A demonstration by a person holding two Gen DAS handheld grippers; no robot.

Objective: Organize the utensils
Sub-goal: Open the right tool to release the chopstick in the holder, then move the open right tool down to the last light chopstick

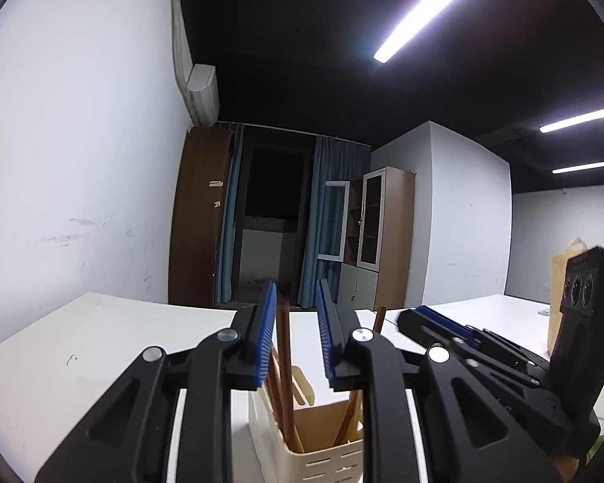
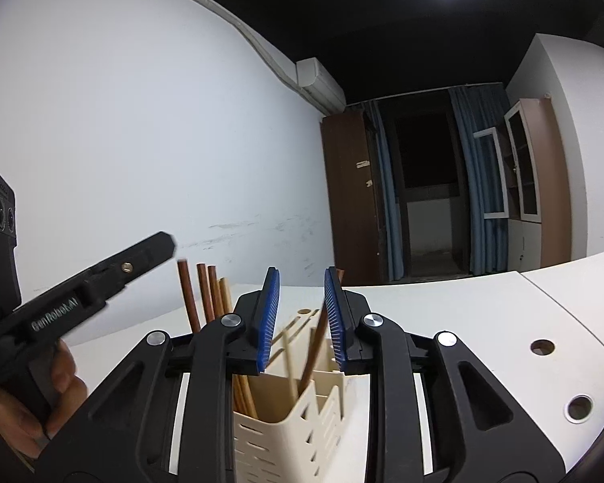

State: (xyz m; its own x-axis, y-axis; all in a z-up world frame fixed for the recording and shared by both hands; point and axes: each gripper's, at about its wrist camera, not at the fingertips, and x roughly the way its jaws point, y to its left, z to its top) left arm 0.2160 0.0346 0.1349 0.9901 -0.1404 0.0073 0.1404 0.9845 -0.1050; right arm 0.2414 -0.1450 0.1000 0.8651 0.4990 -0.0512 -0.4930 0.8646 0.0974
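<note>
In the left wrist view, the left gripper (image 1: pixel 298 334) fills the lower middle of the frame with its blue-padded jaws spread apart and nothing between the pads. Directly below and just past the fingertips, at the bottom centre, stands a cream-coloured slotted plastic utensil holder (image 1: pixel 322 459) on the white table (image 1: pixel 80 354). Several reddish-brown wooden chopsticks (image 1: pixel 284 362) stand in the holder, leaning slightly; the tallest rises along the inner side of the left finger, though contact cannot be judged. A pale wooden slotted spatula (image 1: pixel 302 386) leans in the holder's rear part. At the right of this frame the right gripper (image 1: pixel 435 318) lies low, pointing toward the centre, with a brown paper bag (image 1: pixel 559 294) behind it.

In the right wrist view, the right gripper (image 2: pixel 302 318) is also released, jaws parted and empty, hovering above the same holder (image 2: pixel 286 434), whose compartments sit at the lower centre. One brown chopstick (image 2: pixel 316 346) rises into the gap between the pads. More chopsticks (image 2: pixel 205 294) stand left of the fingers. The left gripper (image 2: pixel 157 249) enters from the left edge, held by a bare hand (image 2: pixel 40 406).
</note>
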